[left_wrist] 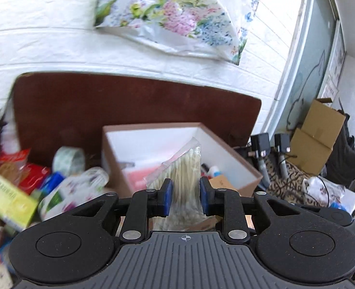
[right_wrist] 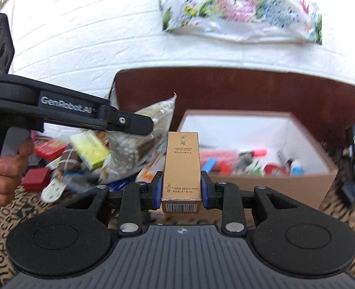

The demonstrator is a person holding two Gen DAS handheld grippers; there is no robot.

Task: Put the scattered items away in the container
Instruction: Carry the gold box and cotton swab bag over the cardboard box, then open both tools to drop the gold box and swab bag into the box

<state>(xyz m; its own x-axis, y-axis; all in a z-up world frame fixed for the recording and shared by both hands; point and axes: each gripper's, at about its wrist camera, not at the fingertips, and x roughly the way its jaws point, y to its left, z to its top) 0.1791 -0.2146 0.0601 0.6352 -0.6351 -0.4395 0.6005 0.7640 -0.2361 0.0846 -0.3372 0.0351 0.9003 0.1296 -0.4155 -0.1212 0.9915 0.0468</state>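
Observation:
My left gripper (left_wrist: 184,198) is shut on a clear bag of cotton swabs (left_wrist: 185,168), held upright in front of the brown box with white inside (left_wrist: 153,134). My right gripper (right_wrist: 181,192) is shut on a tall gold carton (right_wrist: 182,168), held upright just left of the box (right_wrist: 269,180), which holds several small items. The left gripper also shows in the right wrist view (right_wrist: 138,126), with its bag (right_wrist: 150,134) hanging over the pile of scattered items (right_wrist: 81,154).
Scattered packets, a tape roll (left_wrist: 69,159) and a yellow-green box (left_wrist: 8,200) lie left of the box. A dark red board (left_wrist: 129,101) stands behind against a white brick wall. Cardboard boxes (left_wrist: 317,139) and chargers sit at the right.

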